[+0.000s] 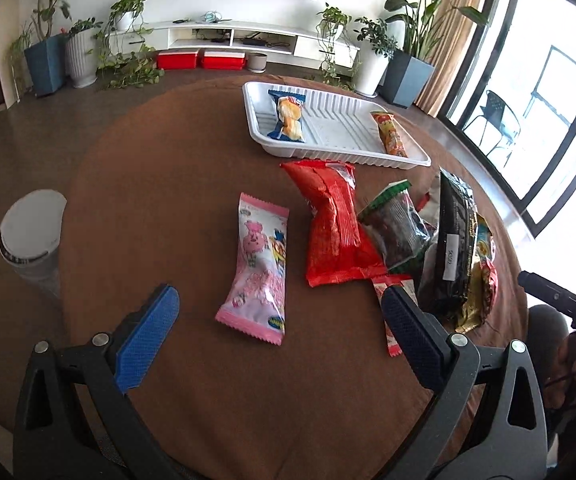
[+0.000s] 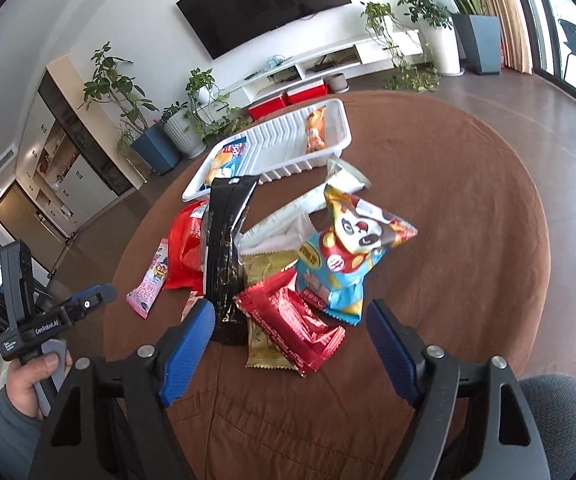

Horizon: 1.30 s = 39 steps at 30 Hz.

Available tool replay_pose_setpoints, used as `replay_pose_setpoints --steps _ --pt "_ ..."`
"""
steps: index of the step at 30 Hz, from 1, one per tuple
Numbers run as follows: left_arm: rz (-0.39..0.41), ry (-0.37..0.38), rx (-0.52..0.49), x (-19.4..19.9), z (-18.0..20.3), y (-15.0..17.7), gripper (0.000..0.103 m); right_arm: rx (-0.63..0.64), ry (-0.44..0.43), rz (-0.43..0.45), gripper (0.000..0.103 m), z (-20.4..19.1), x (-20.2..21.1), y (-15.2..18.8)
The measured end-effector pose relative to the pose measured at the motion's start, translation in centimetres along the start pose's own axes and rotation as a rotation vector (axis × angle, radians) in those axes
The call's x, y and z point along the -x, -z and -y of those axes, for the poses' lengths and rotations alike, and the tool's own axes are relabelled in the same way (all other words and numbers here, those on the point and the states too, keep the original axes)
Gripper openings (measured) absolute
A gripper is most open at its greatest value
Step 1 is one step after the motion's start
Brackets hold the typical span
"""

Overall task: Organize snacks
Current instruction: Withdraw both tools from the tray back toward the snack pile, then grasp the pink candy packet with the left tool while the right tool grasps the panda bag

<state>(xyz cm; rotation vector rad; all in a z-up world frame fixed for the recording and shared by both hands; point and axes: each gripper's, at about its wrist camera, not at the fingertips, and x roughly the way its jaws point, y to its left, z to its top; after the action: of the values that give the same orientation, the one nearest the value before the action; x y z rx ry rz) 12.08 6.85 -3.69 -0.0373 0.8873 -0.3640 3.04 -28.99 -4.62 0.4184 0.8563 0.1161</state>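
Pink snack packet (image 1: pixel 256 268) between spread empty left gripper (image 1: pixel 280 316) fingers, right gripper (image 2: pixel 289 328) likewise agape

Two packets (image 1: pixel 288 117) in tray (image 1: pixel 343 152), snack heap (image 1: pixel 387 236) before it

We read "GenRobot.AI" in white on the black body of the left tool (image 2: pixel 88 304), seen from the right wrist view. The black packet (image 1: pixel 453 240) carries a white sticker with digits too blurred to read. Print on the other snack wrappers is illegible.
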Motion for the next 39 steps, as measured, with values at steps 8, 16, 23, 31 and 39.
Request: replay_pose_setpoints --steps 8,16,23,31,39 --pt "-0.153 -0.089 -0.121 -5.0 -0.8 -3.6 0.070 0.007 0.036 0.011 0.081 0.2 0.2 0.4" --pt "-0.240 -0.140 -0.183 -8.4 -0.5 -3.9 0.069 0.003 0.047 0.003 0.081 0.5 -0.1 0.3" --pt "-0.272 -0.148 -0.199 -10.4 0.0 -4.5 0.062 -0.001 0.062 0.001 0.081 0.5 0.0 0.2" --pt "-0.282 -0.105 -0.222 -10.2 1.0 -4.1 0.035 -0.006 0.069 0.001 0.081 0.6 0.3 0.4" --pt "-0.290 -0.063 -0.232 -9.6 0.6 -3.8 0.027 -0.027 0.078 -0.006 0.081 1.0 0.4 0.4"
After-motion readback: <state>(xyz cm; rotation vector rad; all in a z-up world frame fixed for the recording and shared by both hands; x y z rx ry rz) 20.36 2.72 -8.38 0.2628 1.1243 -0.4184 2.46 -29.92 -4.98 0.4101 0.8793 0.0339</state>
